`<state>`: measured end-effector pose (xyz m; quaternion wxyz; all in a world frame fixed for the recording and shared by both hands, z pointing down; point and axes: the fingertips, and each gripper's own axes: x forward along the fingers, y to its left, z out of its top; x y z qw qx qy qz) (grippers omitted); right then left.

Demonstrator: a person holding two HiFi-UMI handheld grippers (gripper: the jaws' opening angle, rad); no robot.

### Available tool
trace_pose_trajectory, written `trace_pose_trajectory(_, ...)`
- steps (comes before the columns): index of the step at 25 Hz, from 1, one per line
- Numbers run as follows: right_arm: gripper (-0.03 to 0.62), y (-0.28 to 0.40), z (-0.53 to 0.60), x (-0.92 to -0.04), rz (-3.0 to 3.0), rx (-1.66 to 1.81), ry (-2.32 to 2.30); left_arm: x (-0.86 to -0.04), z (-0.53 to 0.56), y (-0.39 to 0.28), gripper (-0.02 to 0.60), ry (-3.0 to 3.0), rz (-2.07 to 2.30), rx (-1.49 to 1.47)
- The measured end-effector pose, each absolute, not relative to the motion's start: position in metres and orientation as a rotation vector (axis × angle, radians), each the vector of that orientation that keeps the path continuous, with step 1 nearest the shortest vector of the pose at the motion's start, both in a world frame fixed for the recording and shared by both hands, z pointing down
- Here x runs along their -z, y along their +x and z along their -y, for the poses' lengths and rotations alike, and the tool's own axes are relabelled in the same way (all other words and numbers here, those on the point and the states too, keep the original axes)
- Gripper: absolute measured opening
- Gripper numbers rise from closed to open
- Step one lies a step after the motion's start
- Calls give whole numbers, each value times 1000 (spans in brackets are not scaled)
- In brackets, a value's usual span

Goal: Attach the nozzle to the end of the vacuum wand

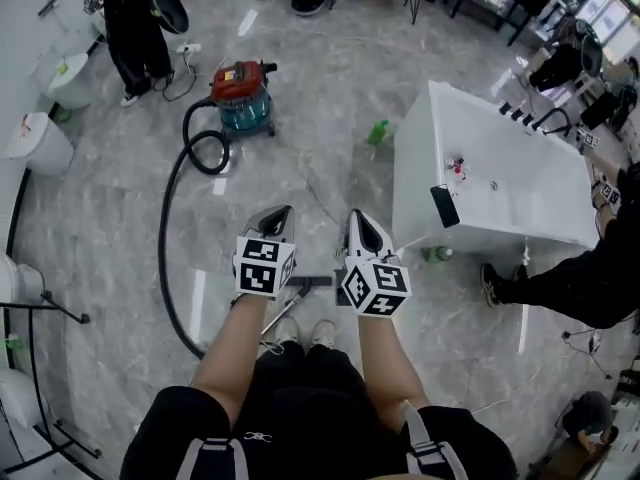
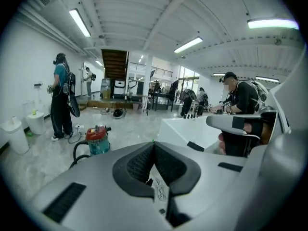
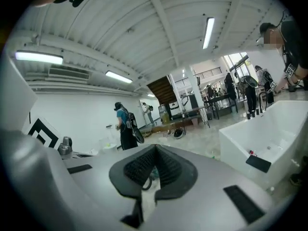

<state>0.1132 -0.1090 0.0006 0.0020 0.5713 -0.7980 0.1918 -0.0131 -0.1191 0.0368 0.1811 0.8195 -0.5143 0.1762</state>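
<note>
The red and teal vacuum cleaner [image 1: 243, 96] stands on the marble floor, and its black hose [image 1: 172, 238] curves toward my feet. The metal wand [image 1: 283, 311] lies on the floor by my shoes, with a dark nozzle piece [image 1: 314, 281] at its far end. I hold both grippers up in front of my chest, well above the floor. The left gripper [image 1: 280, 212] [image 2: 154, 143] is shut with nothing between its jaws. So is the right gripper [image 1: 358, 218] [image 3: 155, 148]. The vacuum [image 2: 97, 139] also shows beyond the left jaws.
A white table [image 1: 500, 183] stands to the right with a black device [image 1: 445, 206] at its edge. A green bottle [image 1: 378, 132] stands on the floor near it. One person [image 1: 135, 28] is at the far left, another [image 1: 585, 278] at the right. White bins [image 1: 40, 143] line the left wall.
</note>
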Motion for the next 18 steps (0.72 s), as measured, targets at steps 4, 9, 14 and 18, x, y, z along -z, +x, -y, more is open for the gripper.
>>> trace_pose_trajectory(4, 14, 125, 110, 94, 2624, -518, 1899, 51, 121, -3, 9, 2400, 1485, -427)
trace_pose_trajectory(9, 14, 133, 105, 159, 2691, -490, 1910, 130, 121, 10, 9, 2479, 1499, -314)
trace_pose_trajectory(14, 14, 126, 113, 199, 2722, -408, 1883, 188, 133, 4, 9, 2562, 1575, -300)
trace_pose_trajectory(18, 14, 121, 108, 209, 2738, -383, 1843, 200, 125, 3, 9, 2567, 1610, -305)
